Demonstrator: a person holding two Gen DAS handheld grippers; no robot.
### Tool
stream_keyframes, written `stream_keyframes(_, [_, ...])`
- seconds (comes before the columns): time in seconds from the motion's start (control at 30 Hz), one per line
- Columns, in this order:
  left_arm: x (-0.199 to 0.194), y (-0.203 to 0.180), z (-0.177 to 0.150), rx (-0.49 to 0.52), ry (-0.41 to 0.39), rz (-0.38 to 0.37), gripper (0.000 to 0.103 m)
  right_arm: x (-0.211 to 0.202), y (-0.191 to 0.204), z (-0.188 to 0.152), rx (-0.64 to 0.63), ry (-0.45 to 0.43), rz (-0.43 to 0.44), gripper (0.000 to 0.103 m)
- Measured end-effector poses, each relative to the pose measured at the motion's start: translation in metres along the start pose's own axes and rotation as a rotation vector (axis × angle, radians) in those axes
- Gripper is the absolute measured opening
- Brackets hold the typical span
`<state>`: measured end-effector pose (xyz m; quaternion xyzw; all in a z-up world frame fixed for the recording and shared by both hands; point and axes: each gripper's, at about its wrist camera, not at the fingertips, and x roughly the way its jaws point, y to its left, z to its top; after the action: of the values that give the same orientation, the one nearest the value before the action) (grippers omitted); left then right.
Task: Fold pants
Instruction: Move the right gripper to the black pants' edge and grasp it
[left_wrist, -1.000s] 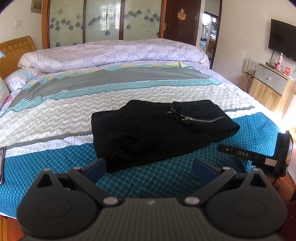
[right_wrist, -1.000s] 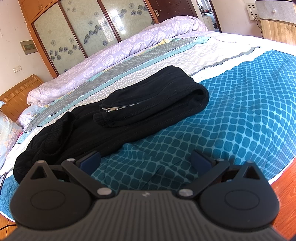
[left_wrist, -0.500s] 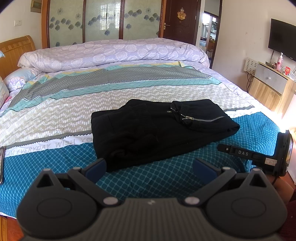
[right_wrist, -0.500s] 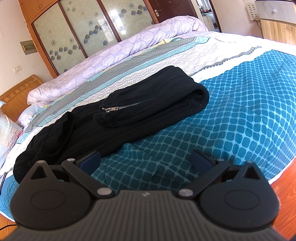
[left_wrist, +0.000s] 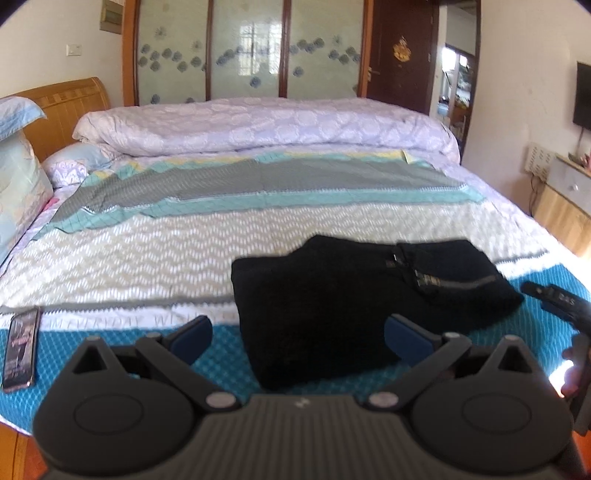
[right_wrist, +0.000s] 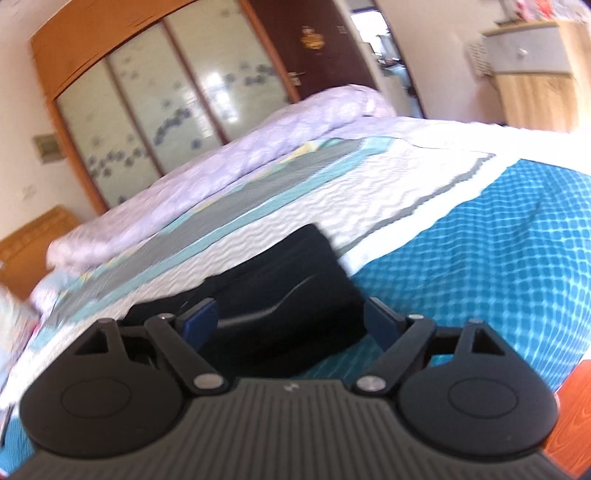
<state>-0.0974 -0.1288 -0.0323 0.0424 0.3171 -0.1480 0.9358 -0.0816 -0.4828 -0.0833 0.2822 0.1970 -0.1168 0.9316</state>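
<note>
Folded black pants (left_wrist: 354, 306) are seen lying on the patterned bedspread (left_wrist: 184, 254), with both grippers held apart from them and nothing pinched.

In the left wrist view the left gripper (left_wrist: 297, 338) is shown with its blue pads spread wide, and the pants are found from twelve to two o'clock of it, a zipper (left_wrist: 456, 282) visible on their upper right part. A phone (left_wrist: 20, 345) is laid at nine o'clock on the teal band of the bedspread, and part of the other tool is glimpsed at three o'clock. In the blurred right wrist view the right gripper (right_wrist: 288, 319) is seen with jaws that have just been closing a little yet stand well apart; the pants (right_wrist: 280, 295) are framed behind the gap, untouched.
</note>
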Motion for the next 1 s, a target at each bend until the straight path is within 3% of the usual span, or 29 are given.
stream_keyframes(0.17, [0.031, 0.003, 0.021, -0.035, 0.014, 0.013, 0.103, 0.033, -0.037, 0.015, 0.114, 0.029, -0.034, 0.087])
stream_keyframes(0.33, [0.054, 0.000, 0.031, -0.054, 0.059, -0.007, 0.103, 0.062, -0.048, 0.021, 0.160, 0.060, -0.020, 0.085])
stream_keyframes(0.53, [0.075, 0.002, 0.033, -0.067, 0.118, -0.012, 0.103, 0.091, -0.043, 0.016, 0.165, 0.132, 0.054, 0.066])
stream_keyframes(0.63, [0.081, 0.006, 0.031, -0.081, 0.133, -0.009, 0.103, 0.093, -0.031, 0.010, 0.139, 0.159, 0.068, 0.054])
stream_keyframes(0.67, [0.083, 0.008, 0.031, -0.086, 0.138, -0.007, 0.103, 0.092, -0.027, 0.012, 0.139, 0.173, 0.062, 0.042])
stream_keyframes(0.73, [0.085, 0.012, 0.030, -0.099, 0.146, -0.005, 0.103, 0.087, -0.025, 0.017, 0.181, 0.186, 0.068, 0.031])
stream_keyframes(0.87, [0.087, 0.025, 0.027, -0.138, 0.142, -0.003, 0.103, 0.069, 0.005, 0.034, 0.150, 0.154, 0.142, 0.026])
stream_keyframes(1.0, [0.083, 0.047, 0.025, -0.205, 0.118, -0.003, 0.103, 0.053, 0.069, 0.048, 0.037, 0.132, 0.250, 0.026])
